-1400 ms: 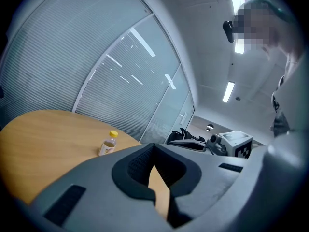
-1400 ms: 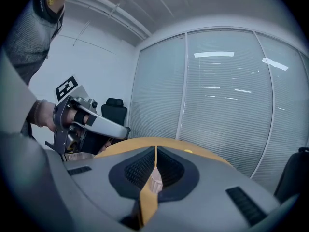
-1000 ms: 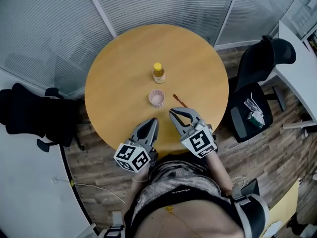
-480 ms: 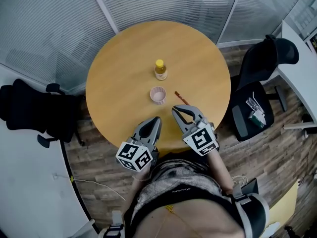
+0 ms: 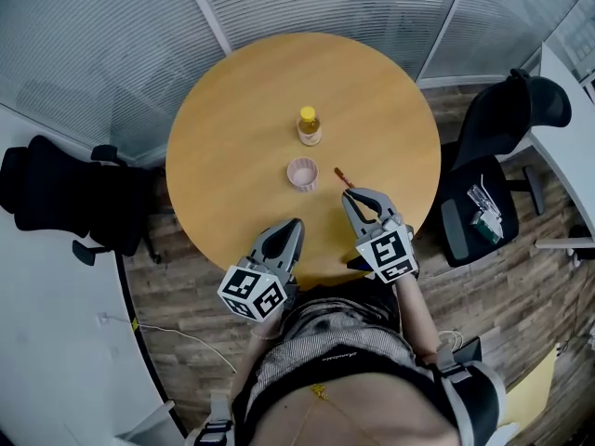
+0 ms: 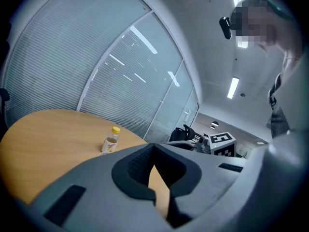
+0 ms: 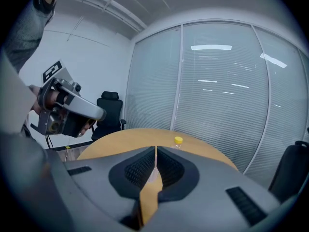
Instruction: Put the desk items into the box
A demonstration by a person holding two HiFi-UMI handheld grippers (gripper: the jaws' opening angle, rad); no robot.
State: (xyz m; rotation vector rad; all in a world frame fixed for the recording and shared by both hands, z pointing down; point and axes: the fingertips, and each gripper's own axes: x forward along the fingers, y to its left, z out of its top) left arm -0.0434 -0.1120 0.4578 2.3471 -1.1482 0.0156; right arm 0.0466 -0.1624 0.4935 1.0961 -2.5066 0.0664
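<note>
Your right gripper [image 5: 357, 196] had its jaws pressed together on nothing, tips over the tabletop [image 5: 232, 110] near its right near edge. Just beyond the tips lay the thin brown stick [image 5: 342, 176], its long axis running away and leftward from the claw, roughly in line with it; contact could not be told. The pink cup [image 5: 302, 173] stood just left of the stick, and the yellow-capped bottle [image 5: 310, 126] stood farther off toward the centre. Your left gripper [image 5: 291, 227], also closed and empty, hung at the near edge, farther from the stick. No box showed. The right claw would likely need to open first.
</note>
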